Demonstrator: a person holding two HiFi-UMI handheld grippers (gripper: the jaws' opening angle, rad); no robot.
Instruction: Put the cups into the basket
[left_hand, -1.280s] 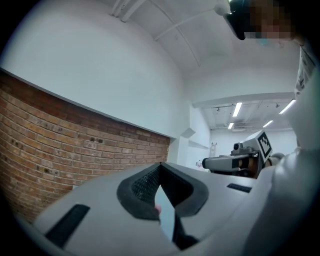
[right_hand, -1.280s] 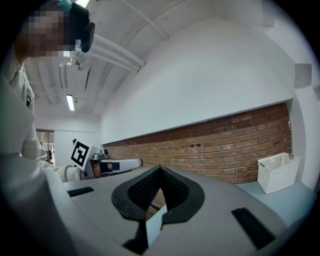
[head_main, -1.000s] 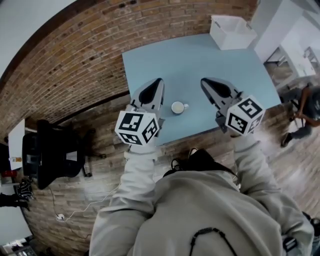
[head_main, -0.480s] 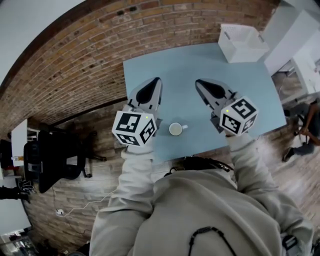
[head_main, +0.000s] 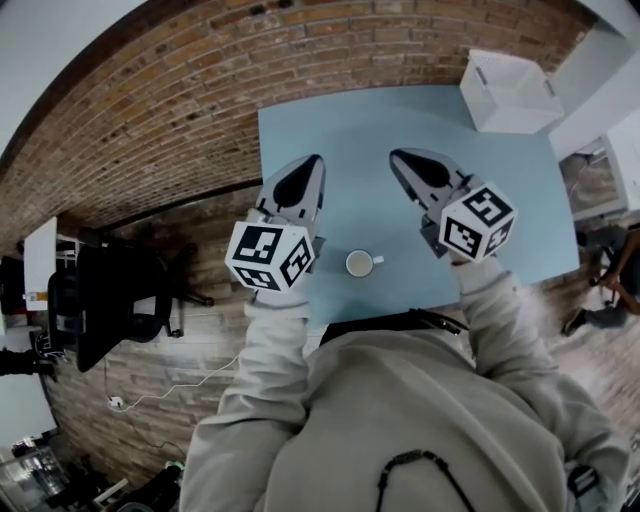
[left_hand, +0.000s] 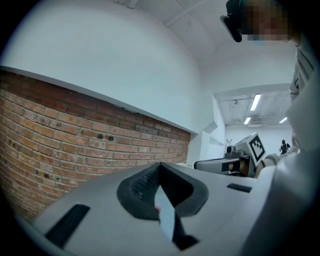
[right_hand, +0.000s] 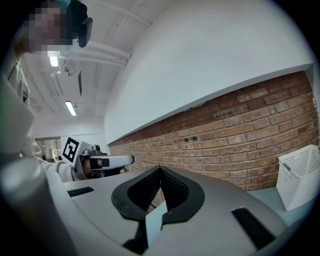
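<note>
The cup (head_main: 359, 264) shows only in the head view. It stands on the blue table (head_main: 330, 130) near its front edge, between the two grippers and touching neither. The basket (head_main: 510, 90) sits at the table's far right corner (the right gripper view cuts it off at the frame edge). The left gripper (head_main: 312, 170) and right gripper (head_main: 405, 162) each have their jaws pressed together on nothing. Their cubes carry black-and-white square markers.

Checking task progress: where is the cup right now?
In the head view, the cup stands on the blue table near the person's edge, between the left gripper and right gripper.
</note>
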